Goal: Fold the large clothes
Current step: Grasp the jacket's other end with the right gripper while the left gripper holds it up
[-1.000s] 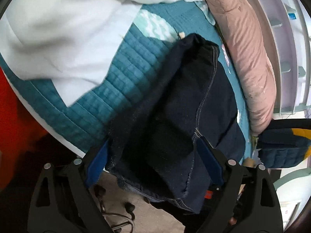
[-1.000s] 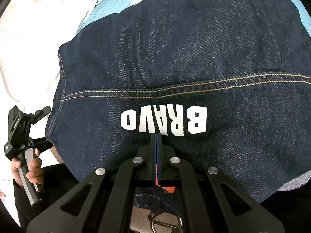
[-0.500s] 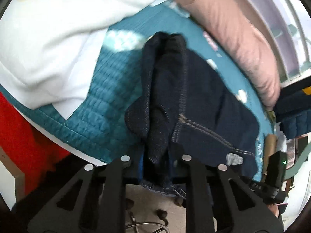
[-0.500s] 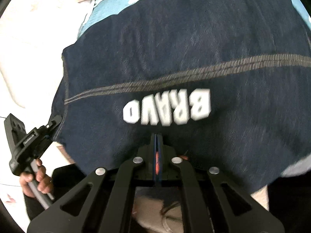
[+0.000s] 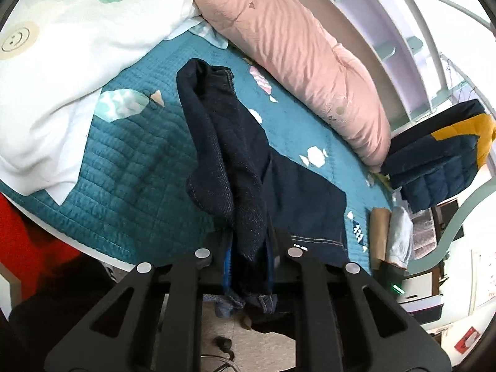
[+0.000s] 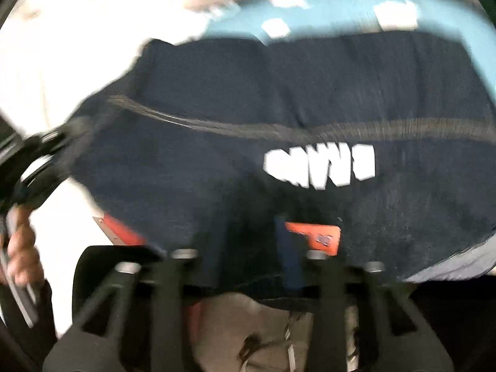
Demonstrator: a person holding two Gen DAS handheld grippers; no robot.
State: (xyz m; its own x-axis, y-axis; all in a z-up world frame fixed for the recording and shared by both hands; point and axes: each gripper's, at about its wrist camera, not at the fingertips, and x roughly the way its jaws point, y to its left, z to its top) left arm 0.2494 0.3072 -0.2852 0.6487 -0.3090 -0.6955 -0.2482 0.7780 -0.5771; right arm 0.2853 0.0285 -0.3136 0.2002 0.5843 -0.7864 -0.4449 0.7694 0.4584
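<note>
The left hand-held gripper, clamped on the dark denim garment at the bed's near edge, lifts its bunched length running toward the pillows, while the right hand-held gripper opens around its hem.

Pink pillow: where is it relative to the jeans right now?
In the left wrist view the pink pillow lies along the far edge of the teal quilt, up and right of the dark jeans, beside the white shelving.
</note>
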